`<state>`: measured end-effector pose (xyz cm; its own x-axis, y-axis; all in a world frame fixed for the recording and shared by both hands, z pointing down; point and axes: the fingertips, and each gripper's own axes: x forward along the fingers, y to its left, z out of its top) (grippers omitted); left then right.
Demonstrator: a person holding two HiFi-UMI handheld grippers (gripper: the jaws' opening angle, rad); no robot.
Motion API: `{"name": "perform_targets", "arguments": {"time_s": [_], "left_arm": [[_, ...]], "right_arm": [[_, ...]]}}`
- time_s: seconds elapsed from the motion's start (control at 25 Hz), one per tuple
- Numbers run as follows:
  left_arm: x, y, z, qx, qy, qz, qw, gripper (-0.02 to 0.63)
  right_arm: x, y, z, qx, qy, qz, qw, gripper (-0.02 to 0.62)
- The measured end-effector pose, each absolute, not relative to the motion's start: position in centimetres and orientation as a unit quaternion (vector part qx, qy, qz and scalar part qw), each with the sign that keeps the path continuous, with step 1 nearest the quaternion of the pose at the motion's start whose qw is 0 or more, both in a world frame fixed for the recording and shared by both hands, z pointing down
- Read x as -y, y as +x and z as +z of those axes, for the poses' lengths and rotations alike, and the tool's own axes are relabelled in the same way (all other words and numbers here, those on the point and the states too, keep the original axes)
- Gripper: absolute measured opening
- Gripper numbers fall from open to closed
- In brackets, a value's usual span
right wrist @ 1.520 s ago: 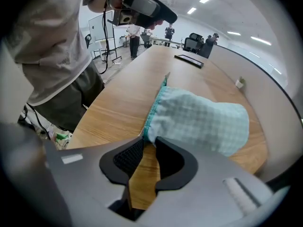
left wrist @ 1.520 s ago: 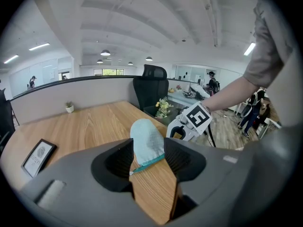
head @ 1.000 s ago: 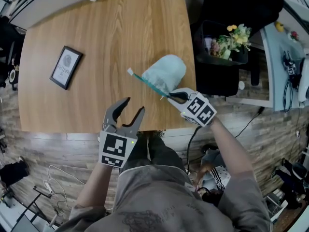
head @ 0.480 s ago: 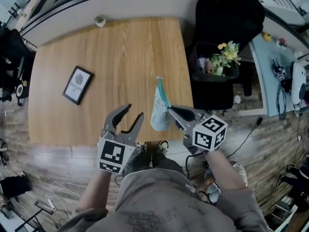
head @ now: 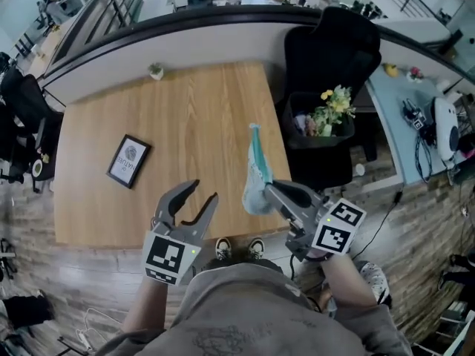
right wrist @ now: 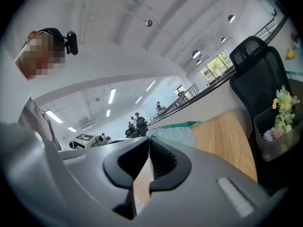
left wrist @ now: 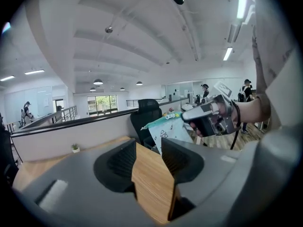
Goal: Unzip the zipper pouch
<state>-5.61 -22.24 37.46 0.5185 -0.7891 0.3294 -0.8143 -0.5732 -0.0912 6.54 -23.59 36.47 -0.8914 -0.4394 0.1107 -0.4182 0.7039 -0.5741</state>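
- Holding the right claw [head: 272, 190] out in front of the body, the person's right forearm reaches forward and angles in towards the left, with the marker cube turned up to the head view.
- Its jaws are pressed together on the lower end of the zipper pouch [head: 257, 170]; the right gripper view shows pale fabric pinched between the ribbed pads.
- That pouch is off the counter [head: 185, 124], raised in the air, and in the head view it lies over the counter's near right corner. Its teal zipper edge runs along the side away from the person.
- The left claw [head: 202, 193] is held low by the counter's near edge, pointing forward and slightly right, well apart from the pouch.
- Its jaws stand wide with nothing between them; only counter wood shows in the gap in the left gripper view, where the right claw [left wrist: 187, 118] and the pouch [left wrist: 168, 131] appear beyond it.
- A picture frame [head: 129, 161] lies on the counter's left part, and a small plant pot [head: 155, 70] sits at its far edge.
- A black chair [head: 330, 50] with flowers [head: 331, 108] stands to the right.
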Motion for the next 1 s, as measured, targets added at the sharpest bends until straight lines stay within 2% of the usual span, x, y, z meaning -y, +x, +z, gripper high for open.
{"name": "perform_targets", "arguments": {"time_s": [0.32, 0.52, 1.0], "left_arm": [[21.9, -4.8, 35.6, 0.425, 0.894, 0.129, 0.049, 0.164], [21.1, -2.3, 32.9, 0.343, 0.934, 0.085, 0.052, 0.166], [16.0, 2.9, 32.2, 0.189, 0.976, 0.102, 0.043, 0.169]], "right_arm": [[21.8, 7.0, 33.5, -0.942, -0.200, -0.268, 0.015, 0.018], [20.1, 6.6, 32.2, -0.959, -0.161, -0.235, -0.012, 0.018], [15.3, 5.6, 32.5, -0.979, -0.064, -0.175, -0.082, 0.018]]}}
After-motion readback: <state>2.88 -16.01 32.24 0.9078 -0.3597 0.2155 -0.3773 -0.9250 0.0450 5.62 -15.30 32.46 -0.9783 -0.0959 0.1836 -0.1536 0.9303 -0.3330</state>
